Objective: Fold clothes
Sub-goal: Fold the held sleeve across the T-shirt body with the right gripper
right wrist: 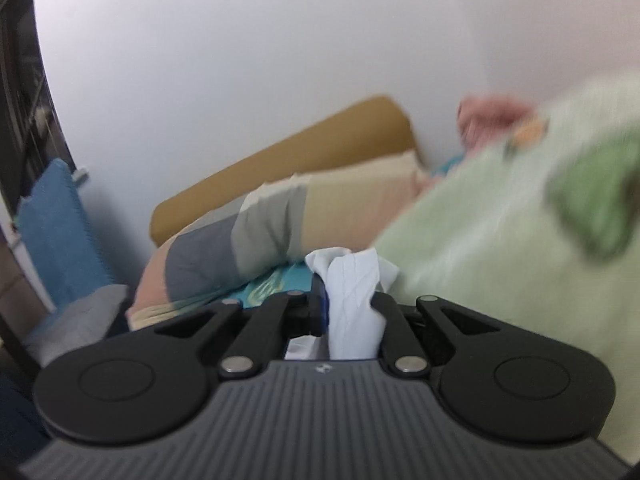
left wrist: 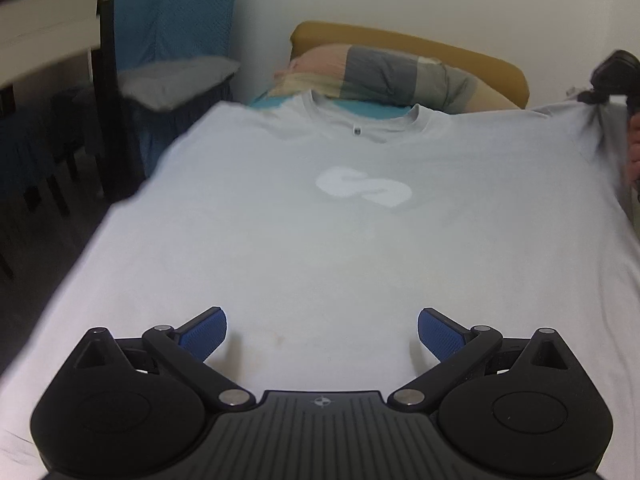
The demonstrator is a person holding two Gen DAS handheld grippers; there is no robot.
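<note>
A pale blue-white T-shirt (left wrist: 320, 240) with a white logo lies spread on the bed, collar at the far end. My left gripper (left wrist: 322, 334) is open just above the shirt's near hem, blue pads apart and holding nothing. My right gripper (right wrist: 348, 308) is shut on a bunched fold of the same shirt (right wrist: 352, 288). In the left wrist view it shows at the far right (left wrist: 600, 96), pinching the shirt's right sleeve and lifting it off the bed.
A striped pillow (left wrist: 384, 72) and tan headboard (left wrist: 404, 40) lie beyond the collar. A chair with a blue cover and grey cushion (left wrist: 176, 80) stands left of the bed. A light green garment (right wrist: 500, 240) lies to the right in the right wrist view, which is motion-blurred.
</note>
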